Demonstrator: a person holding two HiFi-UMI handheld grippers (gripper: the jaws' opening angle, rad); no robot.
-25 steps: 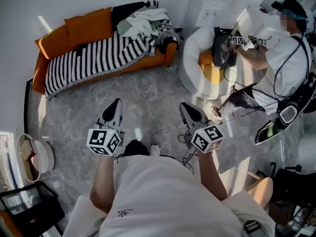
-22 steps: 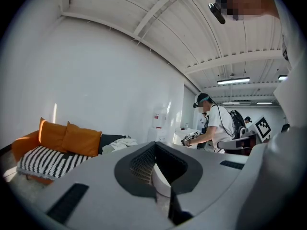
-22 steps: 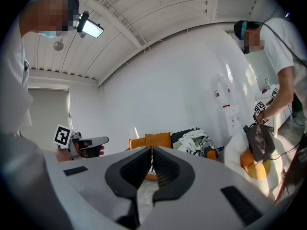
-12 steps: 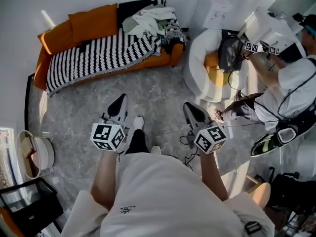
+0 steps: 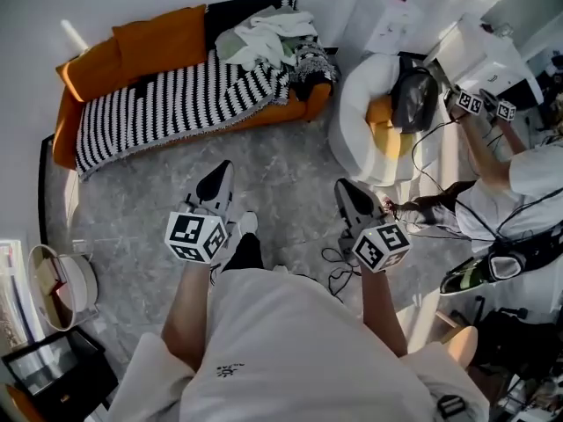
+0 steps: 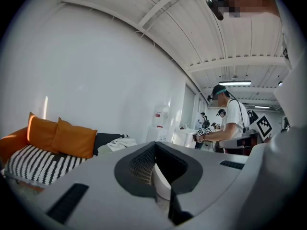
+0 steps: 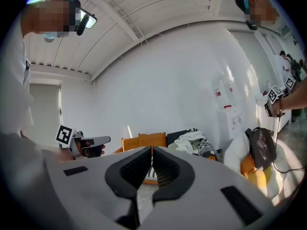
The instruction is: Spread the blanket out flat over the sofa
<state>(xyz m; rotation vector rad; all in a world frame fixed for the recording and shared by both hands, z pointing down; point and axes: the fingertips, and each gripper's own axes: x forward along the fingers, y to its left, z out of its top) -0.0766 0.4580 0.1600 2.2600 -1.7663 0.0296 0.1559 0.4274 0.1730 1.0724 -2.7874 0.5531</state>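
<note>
**Inspector:** Where is the blanket?

**Surveyor:** The striped blanket (image 5: 167,104) lies along the seat of the orange sofa (image 5: 303,102). It covers the seat from the far-left end almost to the right arm and hangs over the sofa's front edge at the left. Toward the right end its edge runs crooked and looks rumpled. There it meets a heap of pale clothes (image 5: 264,38) on the sofa's right-hand seat. Orange cushions (image 5: 163,42) stand against the sofa's back, behind the blanket.

**Inspector:** And the grippers?

**Surveyor:** Both are in front of the sofa, well apart from it, with bare floor between. The left gripper (image 5: 223,169) has its jaws brought together with nothing between them. The right gripper (image 5: 343,188) is likewise closed and empty. Both point toward the sofa at about waist height.

**Inspector:** Why held that way?

**Surveyor:** My judgement is that this is a carrying posture. The jaws are closed because nothing is within reach, and they are aimed at the sofa because the work is there. The clothes probably account for the rumpled right end.

**Inspector:** Outstanding work?

**Surveyor:** Probably to straighten that right end. The clothes may get in the way of that.

**Inspector:** Anything else?

**Surveyor:** A second person (image 5: 519,178) is working to the right of the sofa, beyond a white beanbag chair (image 5: 352,130).
</note>
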